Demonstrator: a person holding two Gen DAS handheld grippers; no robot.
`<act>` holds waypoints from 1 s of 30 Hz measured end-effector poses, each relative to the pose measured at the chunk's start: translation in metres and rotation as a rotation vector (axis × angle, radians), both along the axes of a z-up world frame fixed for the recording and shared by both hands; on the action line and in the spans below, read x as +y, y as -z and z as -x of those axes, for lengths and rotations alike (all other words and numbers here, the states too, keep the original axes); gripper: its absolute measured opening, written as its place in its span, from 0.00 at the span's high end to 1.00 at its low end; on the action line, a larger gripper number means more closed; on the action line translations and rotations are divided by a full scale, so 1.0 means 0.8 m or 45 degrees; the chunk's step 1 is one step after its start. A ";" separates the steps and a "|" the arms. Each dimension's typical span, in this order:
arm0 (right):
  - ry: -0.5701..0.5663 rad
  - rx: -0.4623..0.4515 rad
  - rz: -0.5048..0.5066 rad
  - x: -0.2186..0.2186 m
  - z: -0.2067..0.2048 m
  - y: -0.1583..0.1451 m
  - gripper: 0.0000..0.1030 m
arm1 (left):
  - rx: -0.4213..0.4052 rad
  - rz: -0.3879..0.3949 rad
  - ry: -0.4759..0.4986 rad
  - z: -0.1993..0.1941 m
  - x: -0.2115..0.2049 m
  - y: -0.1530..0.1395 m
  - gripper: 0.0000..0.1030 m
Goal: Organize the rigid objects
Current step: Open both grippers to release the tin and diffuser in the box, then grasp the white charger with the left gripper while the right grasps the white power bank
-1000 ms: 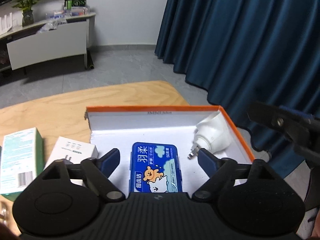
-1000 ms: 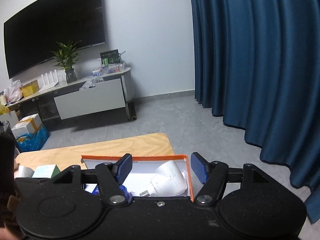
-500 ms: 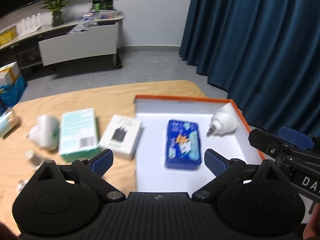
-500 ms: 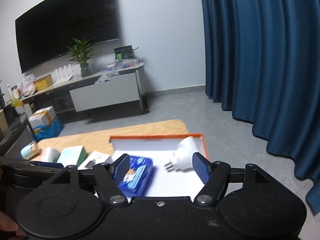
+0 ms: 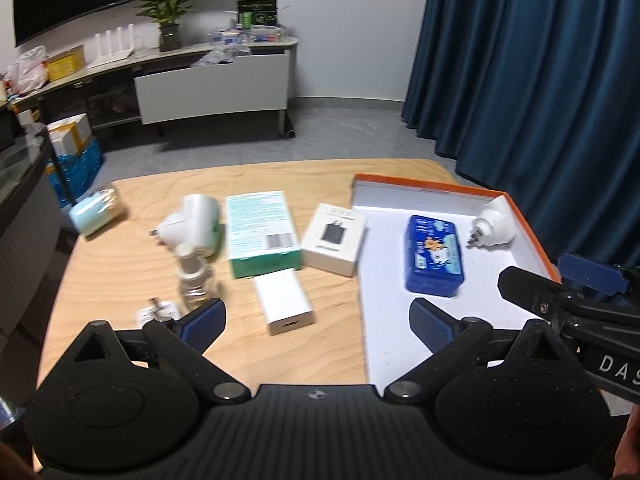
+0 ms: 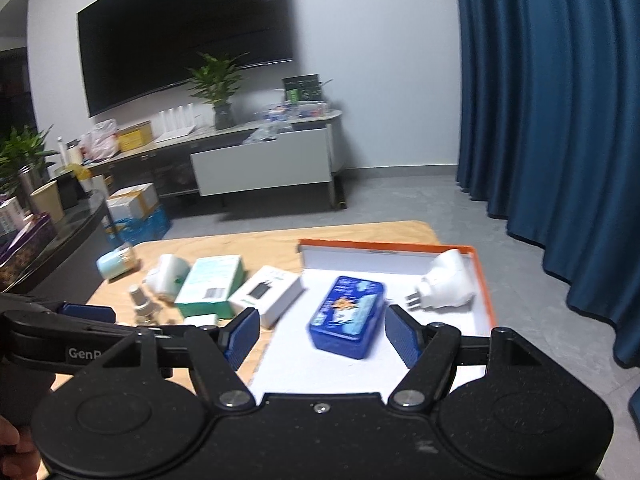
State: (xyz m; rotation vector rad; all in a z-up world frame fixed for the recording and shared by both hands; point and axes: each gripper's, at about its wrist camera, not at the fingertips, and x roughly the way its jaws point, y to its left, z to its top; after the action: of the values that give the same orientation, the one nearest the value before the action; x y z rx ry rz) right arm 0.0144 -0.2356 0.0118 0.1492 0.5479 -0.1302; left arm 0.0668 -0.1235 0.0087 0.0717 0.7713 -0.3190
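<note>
An orange-rimmed white box [image 5: 532, 236] [image 6: 482, 276] lies at the table's right end. It holds a blue tin [image 5: 434, 254] [image 6: 346, 326] and a white plug [image 5: 494, 222] [image 6: 444, 284]. Left of it on the wood lie a white charger box [image 5: 334, 238] [image 6: 266, 294], a green box [image 5: 260, 232] [image 6: 210, 284], a white power bank [image 5: 284, 302], a small bottle [image 5: 194, 276] [image 6: 142, 302], another white plug [image 5: 192, 224] and a pale blue case [image 5: 94, 210]. My left gripper [image 5: 316, 320] is open and empty above the table's near edge. My right gripper [image 6: 322, 334] is open and empty, near the tin.
The wooden table [image 5: 132, 280] ends near the blue curtain [image 5: 540, 80] on the right. A TV cabinet [image 5: 212, 88] with a plant stands across the grey floor. A dark glass table [image 6: 48, 248] stands at the left.
Both grippers have pulled back and up from the box. The left view has swung left, so the loose items on the table now show. Both stay open.
</note>
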 end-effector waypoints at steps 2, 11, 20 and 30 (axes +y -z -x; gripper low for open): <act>-0.023 0.004 0.000 0.010 -0.001 0.000 0.20 | -0.003 -0.002 -0.020 0.002 0.009 0.000 0.02; -0.131 0.026 -0.001 0.054 -0.008 0.003 0.20 | -0.014 0.008 -0.098 0.012 0.055 0.002 0.02; -0.227 0.070 -0.024 0.089 -0.014 0.018 0.20 | 0.010 0.047 -0.160 0.022 0.101 0.014 0.02; -0.268 0.111 -0.035 0.100 -0.024 0.032 0.20 | 0.028 0.072 -0.188 0.018 0.130 0.033 0.02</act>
State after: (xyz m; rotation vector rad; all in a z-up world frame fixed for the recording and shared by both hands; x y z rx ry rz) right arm 0.0335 -0.1559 -0.0139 0.1119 0.6491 0.0756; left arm 0.0520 -0.0195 -0.0178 -0.0424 0.7846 -0.2014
